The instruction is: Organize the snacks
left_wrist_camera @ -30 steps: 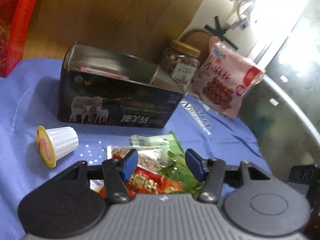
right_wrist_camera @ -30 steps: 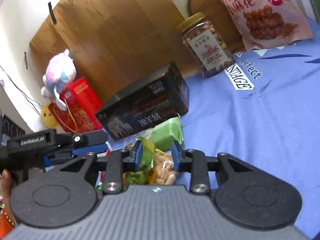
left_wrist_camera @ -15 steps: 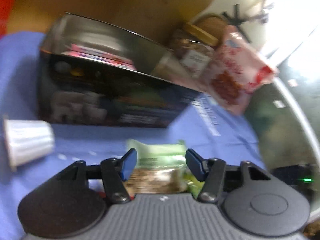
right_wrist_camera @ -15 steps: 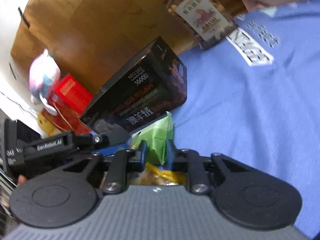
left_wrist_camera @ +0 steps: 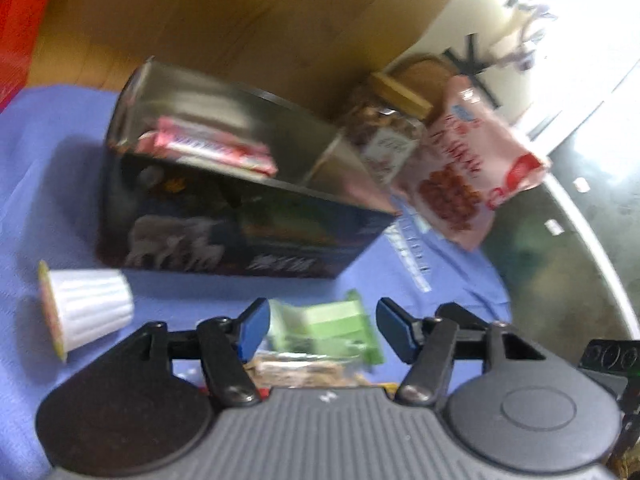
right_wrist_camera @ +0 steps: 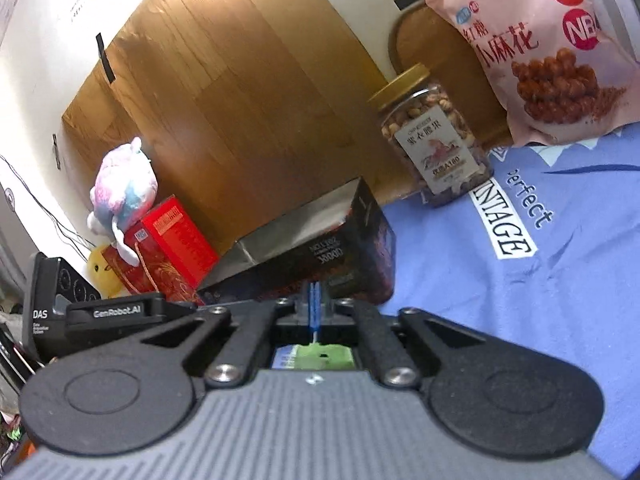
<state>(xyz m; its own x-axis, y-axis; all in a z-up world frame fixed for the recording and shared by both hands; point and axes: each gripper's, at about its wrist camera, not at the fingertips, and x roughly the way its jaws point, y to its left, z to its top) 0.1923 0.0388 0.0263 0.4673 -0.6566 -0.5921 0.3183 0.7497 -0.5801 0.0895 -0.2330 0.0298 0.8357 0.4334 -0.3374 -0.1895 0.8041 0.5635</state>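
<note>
Right gripper pinched tight on green snack packet, lifted near dark box. Left gripper just widened, jaws apart around another green packet, pads clear, cup lying at left on blue cloth.
</note>
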